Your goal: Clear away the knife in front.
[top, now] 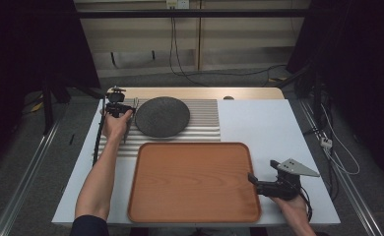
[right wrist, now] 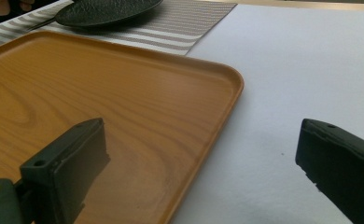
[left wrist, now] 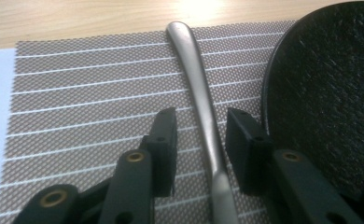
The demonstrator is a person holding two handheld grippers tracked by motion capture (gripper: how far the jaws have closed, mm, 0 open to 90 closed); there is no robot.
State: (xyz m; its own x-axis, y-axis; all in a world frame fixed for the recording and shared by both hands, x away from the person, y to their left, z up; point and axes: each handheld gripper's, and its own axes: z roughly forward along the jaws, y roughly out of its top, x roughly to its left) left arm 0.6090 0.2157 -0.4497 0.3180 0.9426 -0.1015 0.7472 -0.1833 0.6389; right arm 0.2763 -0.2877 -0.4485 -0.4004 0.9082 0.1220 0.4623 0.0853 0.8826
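Note:
A metal utensil handle (left wrist: 203, 100) lies on the striped placemat (left wrist: 87, 93), just left of a dark round plate (left wrist: 325, 88). My left gripper (left wrist: 199, 135) is open, one jaw on each side of the handle, not closed on it. In the high view the left gripper (top: 117, 109) sits at the placemat's (top: 205, 120) left end beside the plate (top: 162, 116). A wooden tray (top: 192, 182) lies at the table's front. My right gripper (top: 253, 180) is open and straddles the tray's right rim (right wrist: 227, 105), one jaw over the wood, the other over the white table.
The white tabletop (top: 264, 123) stretches to the right of the tray and placemat. A wooden strip (top: 200, 93) runs along the table's far edge. Cables (top: 180, 59) hang behind the table and dark frame posts stand on both sides.

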